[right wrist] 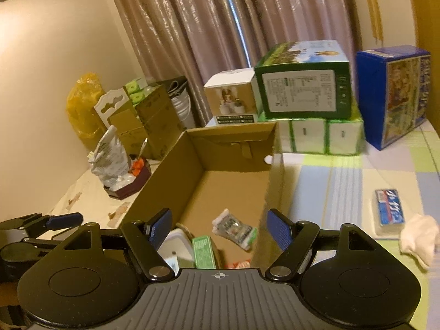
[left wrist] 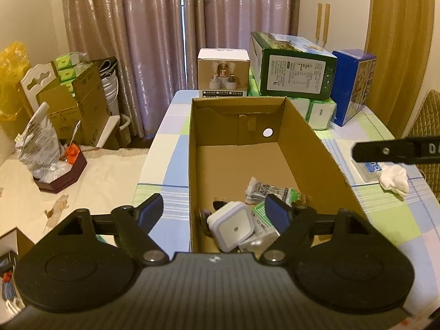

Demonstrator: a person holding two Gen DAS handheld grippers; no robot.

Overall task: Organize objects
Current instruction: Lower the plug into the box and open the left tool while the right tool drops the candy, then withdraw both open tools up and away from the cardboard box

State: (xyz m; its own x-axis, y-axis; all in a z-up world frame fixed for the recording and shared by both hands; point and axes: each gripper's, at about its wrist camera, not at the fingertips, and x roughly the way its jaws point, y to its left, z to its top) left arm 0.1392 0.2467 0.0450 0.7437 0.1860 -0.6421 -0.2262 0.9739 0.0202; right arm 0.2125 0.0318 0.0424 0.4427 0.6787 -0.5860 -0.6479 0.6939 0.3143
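Both grippers are up close to the cameras, and both have their fingers wide apart with nothing between them. The left gripper [left wrist: 214, 210] hangs over the near end of the box [left wrist: 324, 148]. The right gripper [right wrist: 218, 227] hangs over the near right side of the box, a bit turned.

Down in the box, at the near end, lie the things already put away: a white square light [left wrist: 233, 227], a small green pack [right wrist: 203, 253] and a crinkly snack bag [right wrist: 235, 229]. The far end of the box is bare.

Out on the cloth [right wrist: 343, 192], to the right of the box, two things are still left. One is a blue pack [right wrist: 389, 209] in a clear case. Its long side runs away from the camera, from near to far. Just beside it, touching its near corner, is a white rag [right wrist: 418, 238].

I think the blue pack or the rag goes in next. Both lie to the right of the right gripper's fingers and a little ahead. The right gripper is the nearer one; the left is on the other side, over the box. So the right gripper should swing right and close across the pack's short side.

Farther back stand a white carton [left wrist: 223, 73], a green carton [left wrist: 297, 66] and a blue carton [left wrist: 353, 85], then the curtain [left wrist: 154, 27].
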